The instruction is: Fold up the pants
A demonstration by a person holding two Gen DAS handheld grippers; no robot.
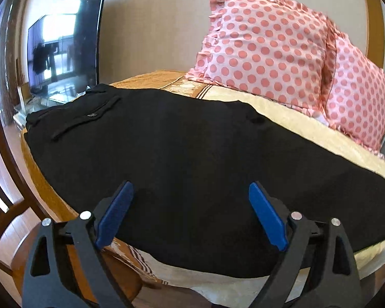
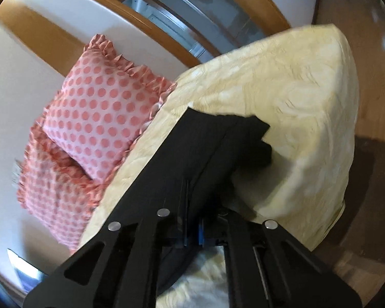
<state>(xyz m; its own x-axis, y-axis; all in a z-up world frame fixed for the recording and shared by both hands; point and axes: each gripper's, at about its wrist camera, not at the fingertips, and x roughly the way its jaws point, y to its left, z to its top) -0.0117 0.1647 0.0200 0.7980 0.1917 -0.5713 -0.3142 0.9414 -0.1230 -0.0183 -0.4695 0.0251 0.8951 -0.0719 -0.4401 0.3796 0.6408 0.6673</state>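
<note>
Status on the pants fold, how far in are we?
Early. Done: the black pants lie spread flat across the bed, waistband end toward the TV, seemingly leg on leg. In hand: the right gripper is shut on the leg end, lifting it off the cover; the left gripper hovers open over mid-leg, holding nothing. Left: carrying the cuffs over to the waistband, then any further fold.

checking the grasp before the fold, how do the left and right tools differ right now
The left tool is open, its blue pads spread wide over the black pants, gripping nothing. The right tool is shut on the pants, pads pressed together with cloth bunched between them. The left view shows the pants lying flat on the bed; the right shows a leg end raised. Both share black frames and blue pads.
</note>
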